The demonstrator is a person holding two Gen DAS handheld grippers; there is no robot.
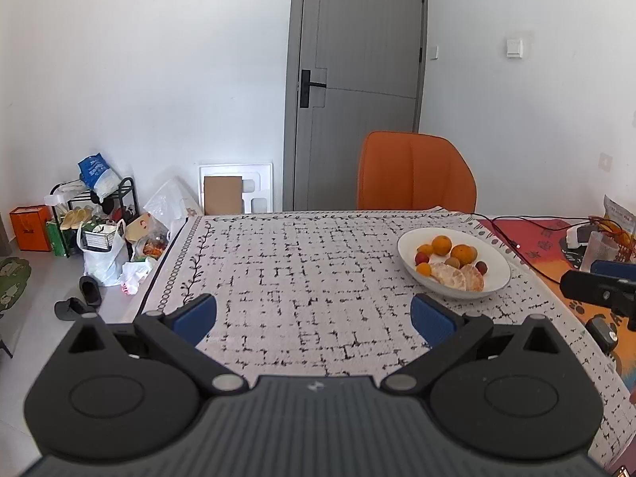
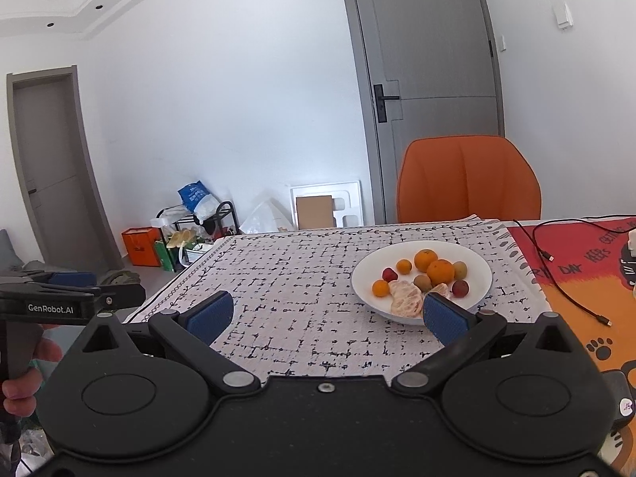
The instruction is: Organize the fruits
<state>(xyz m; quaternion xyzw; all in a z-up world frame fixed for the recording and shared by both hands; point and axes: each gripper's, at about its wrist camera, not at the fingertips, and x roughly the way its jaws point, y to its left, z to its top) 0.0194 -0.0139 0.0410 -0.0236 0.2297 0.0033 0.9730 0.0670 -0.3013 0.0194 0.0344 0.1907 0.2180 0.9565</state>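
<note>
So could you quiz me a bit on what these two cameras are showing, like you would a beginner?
1. True or false: the fruit lies in a white bowl on the patterned tablecloth.
2. Is the right gripper A) open and holding nothing, or B) shut on an orange?
3. Fill in: the chair behind the table is ____.

Key: 1 true. 2 A; the left gripper is open too. 3 orange.
</note>
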